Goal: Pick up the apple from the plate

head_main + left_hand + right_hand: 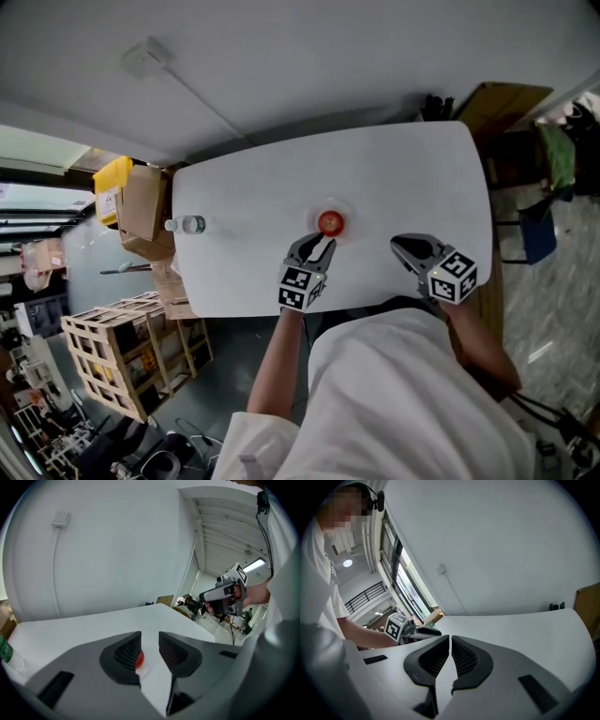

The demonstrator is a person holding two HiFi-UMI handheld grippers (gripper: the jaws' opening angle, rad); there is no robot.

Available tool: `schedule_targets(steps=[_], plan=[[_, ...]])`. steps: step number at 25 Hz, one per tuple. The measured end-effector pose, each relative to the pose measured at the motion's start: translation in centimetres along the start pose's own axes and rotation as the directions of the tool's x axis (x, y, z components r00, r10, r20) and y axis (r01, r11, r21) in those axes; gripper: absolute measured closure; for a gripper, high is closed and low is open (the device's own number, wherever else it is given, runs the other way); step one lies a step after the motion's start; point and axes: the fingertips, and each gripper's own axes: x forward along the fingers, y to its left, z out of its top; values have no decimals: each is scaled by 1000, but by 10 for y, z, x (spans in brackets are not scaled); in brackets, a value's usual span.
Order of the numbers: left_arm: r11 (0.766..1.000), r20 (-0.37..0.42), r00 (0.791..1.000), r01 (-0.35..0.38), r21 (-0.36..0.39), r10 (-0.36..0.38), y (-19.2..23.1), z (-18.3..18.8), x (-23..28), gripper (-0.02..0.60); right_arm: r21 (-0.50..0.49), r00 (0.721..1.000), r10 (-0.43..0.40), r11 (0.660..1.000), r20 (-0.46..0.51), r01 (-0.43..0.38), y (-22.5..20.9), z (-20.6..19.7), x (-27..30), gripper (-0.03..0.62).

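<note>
L hand-held gripper (317,246) slightly open, nr apple (330,222), not gripping; R hand-held gripper (401,246) closed, empty.

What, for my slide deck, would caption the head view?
Open left gripper aimed at the apple on its plate; shut right gripper alongside.

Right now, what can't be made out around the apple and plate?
- apple: left gripper view, mostly behind one jaw of the left gripper; only a red sliver shows.
- plate: head view, white on the white table; rim too faint to trace.
- bottle: left gripper view, cut off by the picture's edge.
</note>
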Motion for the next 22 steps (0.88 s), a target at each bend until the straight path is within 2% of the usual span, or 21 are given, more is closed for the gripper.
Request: schedule_targets(steps=[10,14,18,22], plan=[[998,-113,992,-56,-8,55,24,-31,40,385,32,999,31,999,-42,-30,-22,-5,7,556],[997,-164,983,-79,-4,77,33,-43,55,341,53,998,26,998,-52,-23,-31,-11,6,556],[993,-208,972,-114,-16,108,41,-57,68,259,68,998,28,997,-61,-23,-37,-17,5,556],[989,-246,961,-143,-33,131,43,-70,80,232,73,998,30,997,-64,-25,-42,-20,1,556]])
